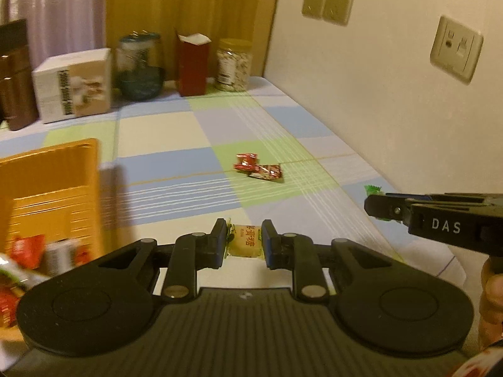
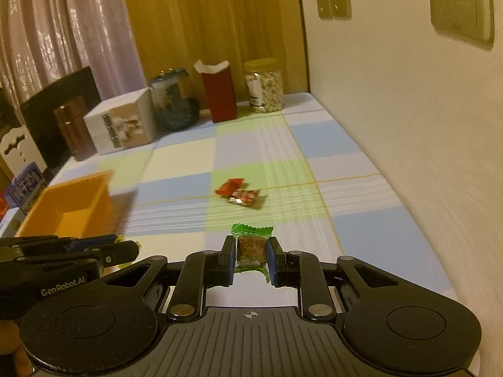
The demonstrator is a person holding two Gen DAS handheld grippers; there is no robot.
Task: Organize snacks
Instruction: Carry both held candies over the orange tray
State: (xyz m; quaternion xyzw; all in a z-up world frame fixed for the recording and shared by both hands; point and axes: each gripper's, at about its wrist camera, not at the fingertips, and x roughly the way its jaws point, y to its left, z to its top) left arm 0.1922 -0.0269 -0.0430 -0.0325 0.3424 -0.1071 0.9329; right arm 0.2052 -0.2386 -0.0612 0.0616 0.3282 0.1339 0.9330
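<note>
Grippers, two: left gripper pinches one yellow candy, right gripper one green candy; apparently two red candies remain.

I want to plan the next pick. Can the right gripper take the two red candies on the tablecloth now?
Probably not yet: the right gripper is shut on a green candy. The path to the red candies looks free.

- The right gripper pinches a green-wrapped candy with a brown label between its blue pads.
- The left gripper reaches in from the left edge; its jaws cannot be read here.
- Two red-wrapped snacks lie touching on the checked blue, green and white tablecloth.
- An open orange plastic box stands left.
</note>
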